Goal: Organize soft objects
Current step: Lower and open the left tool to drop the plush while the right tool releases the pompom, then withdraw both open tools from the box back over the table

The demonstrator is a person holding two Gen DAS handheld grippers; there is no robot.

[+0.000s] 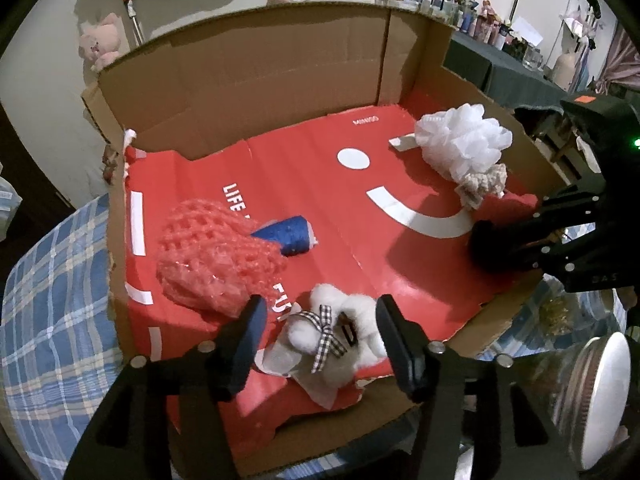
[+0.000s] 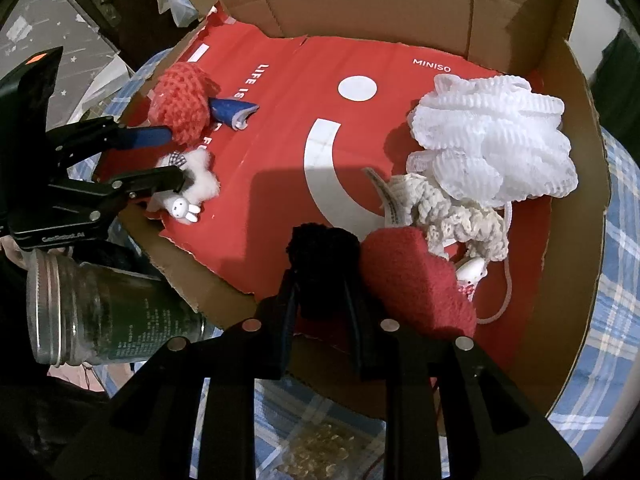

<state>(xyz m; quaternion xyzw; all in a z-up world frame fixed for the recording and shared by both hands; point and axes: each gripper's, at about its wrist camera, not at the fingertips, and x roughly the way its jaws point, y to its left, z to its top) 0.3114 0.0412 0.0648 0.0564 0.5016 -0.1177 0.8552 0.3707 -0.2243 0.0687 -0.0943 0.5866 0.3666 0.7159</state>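
cardboard box (image 1: 280, 80) with a red printed liner holds everything. red knitted piece (image 1: 212, 252) sits at the left, a blue fabric roll (image 1: 290, 234) touching its right edge. nearer, the white fluffy plush (image 1: 340, 340) with a black-and-white checked bow lies on the liner between the spread fingers of the left gripper (image 1: 320, 340), whose pads stand clear of it. at the right, a white mesh bath puff (image 1: 460, 140) rests against a cream crocheted piece (image 1: 482, 184). the right gripper (image 2: 320, 280) is clenched on a black pompom (image 2: 324, 244), just beside a dark red fuzzy piece (image 2: 416, 276).
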